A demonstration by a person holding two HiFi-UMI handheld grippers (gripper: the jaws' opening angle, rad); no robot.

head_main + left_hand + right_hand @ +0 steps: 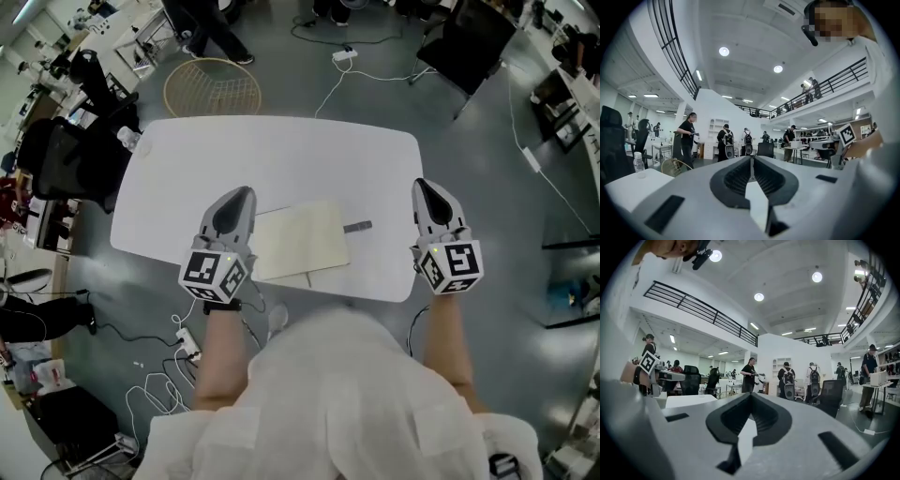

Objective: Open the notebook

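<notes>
Notebook: the notebook (302,242) lies flat near the front edge of the white surface (281,150), a plain cream face turned up; whether that face is a cover or a page cannot be told from the head view
Notebook detail: a thin strand pokes out past its front edge
Left tool: the left tool (246,193) has its jaws pressed together with nothing between them, as its own view shows
Left tool place: in the head view it overlaps the notebook's left edge, tips pointing away from the person; its own view looks level across the room, not down at the surface
Right tool: the right tool (419,185) also has its jaws closed on nothing
Right tool place: at the right end of the surface, well apart from the notebook, pointing away from the person
Beside the notebook: a short grey stick (357,227) lies on the surface just right of the notebook's far right corner
Far left corner: a clear bottle (129,141) stands on the surface there
Floor: a round wire basket (213,89) sits beyond the far edge of the surface, a black chair (66,155) stands to the left, and white cables (159,394) trail on the floor near the person
Person: arms reach forward from a white garment, one to each tool
</notes>
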